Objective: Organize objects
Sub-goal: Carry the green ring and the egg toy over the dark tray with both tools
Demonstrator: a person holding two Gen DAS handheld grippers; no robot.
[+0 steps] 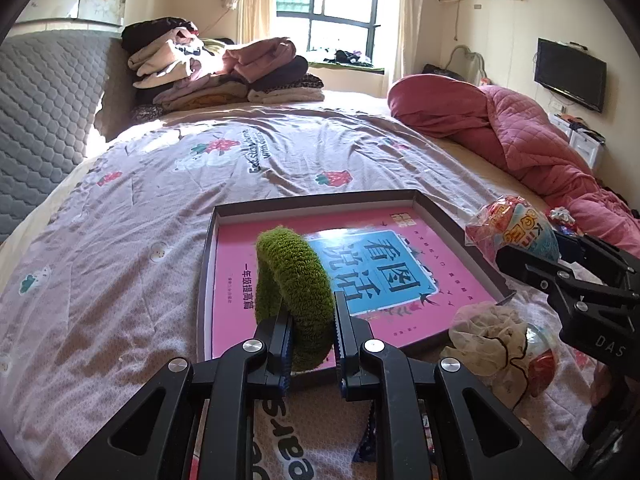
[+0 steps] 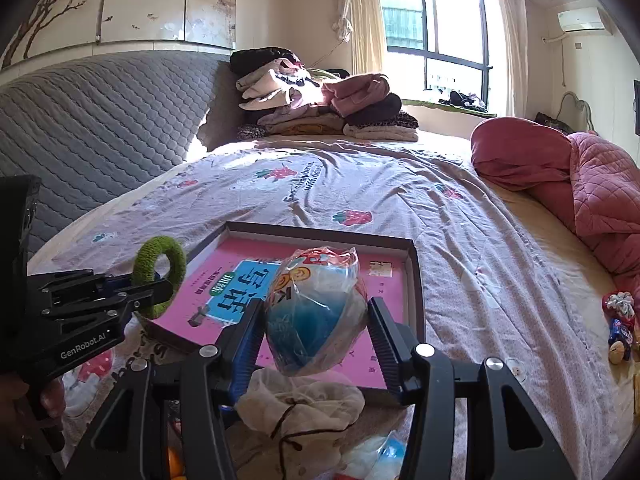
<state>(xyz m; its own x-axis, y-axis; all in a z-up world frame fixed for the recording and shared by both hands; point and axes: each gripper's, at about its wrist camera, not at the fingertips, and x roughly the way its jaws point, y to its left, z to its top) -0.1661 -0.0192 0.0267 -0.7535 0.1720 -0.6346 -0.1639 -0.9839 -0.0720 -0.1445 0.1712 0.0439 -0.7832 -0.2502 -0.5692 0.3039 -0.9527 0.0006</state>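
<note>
- The left hand-held gripper (image 1: 311, 336) pinches one green fuzzy ring (image 1: 294, 284) by its lower arc, the ring standing upright above the near-left corner of the tray (image 1: 448, 220).
- The right hand-held gripper (image 2: 316, 332) clamps one plastic-wrapped ball (image 2: 316, 312), blue below and red-printed on top, held over the tray's near edge.
- One shallow dark-rimmed tray lies on the bed (image 1: 120, 240); a single pink book (image 1: 400, 240) fills nearly all its floor.
- The tray's far and left rims border wide, bare bedspread; that side offers the most room.
- Just before the tray's near edge sits one cream drawstring pouch (image 2: 296, 404), touching or almost touching the rim.
- To the right, a rolled red quilt (image 2: 580, 176) closes off the bed's edge, with a few small wrapped trinkets (image 2: 620, 324) beside it.
- One stack of folded clothes (image 1: 224, 72) occupies the far end by the headboard (image 1: 44, 112).
</note>
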